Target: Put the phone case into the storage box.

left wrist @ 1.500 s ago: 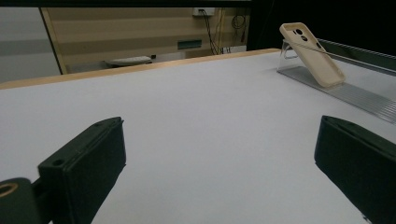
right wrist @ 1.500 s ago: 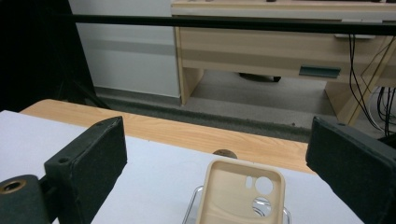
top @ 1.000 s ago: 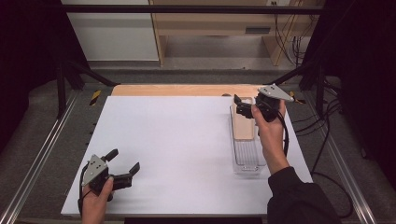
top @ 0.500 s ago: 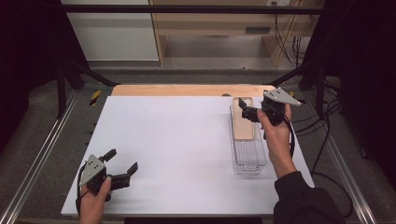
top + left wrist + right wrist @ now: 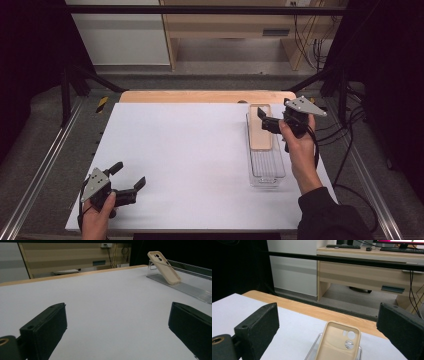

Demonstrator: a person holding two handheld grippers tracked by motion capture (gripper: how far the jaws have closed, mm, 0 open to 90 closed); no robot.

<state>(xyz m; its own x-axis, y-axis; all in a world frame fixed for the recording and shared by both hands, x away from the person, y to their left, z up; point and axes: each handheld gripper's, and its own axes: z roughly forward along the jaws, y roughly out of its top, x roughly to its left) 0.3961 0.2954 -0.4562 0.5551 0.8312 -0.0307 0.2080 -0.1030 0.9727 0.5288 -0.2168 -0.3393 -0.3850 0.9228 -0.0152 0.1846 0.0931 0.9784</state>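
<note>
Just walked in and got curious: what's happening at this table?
A person holds a two-jaw gripper in each hand. The right gripper hangs open beside a beige phone case, which leans in a clear tray on the white table; it holds nothing. The left gripper waits open near the table's front left corner, far from the case.

One beige phone case point(image 5: 260, 126). One clear plastic tray point(image 5: 267, 170). One white table sheet point(image 5: 190, 160). Two handheld grippers: left gripper point(image 5: 129, 184), right gripper point(image 5: 266, 120). Two hands, one on each.
</note>
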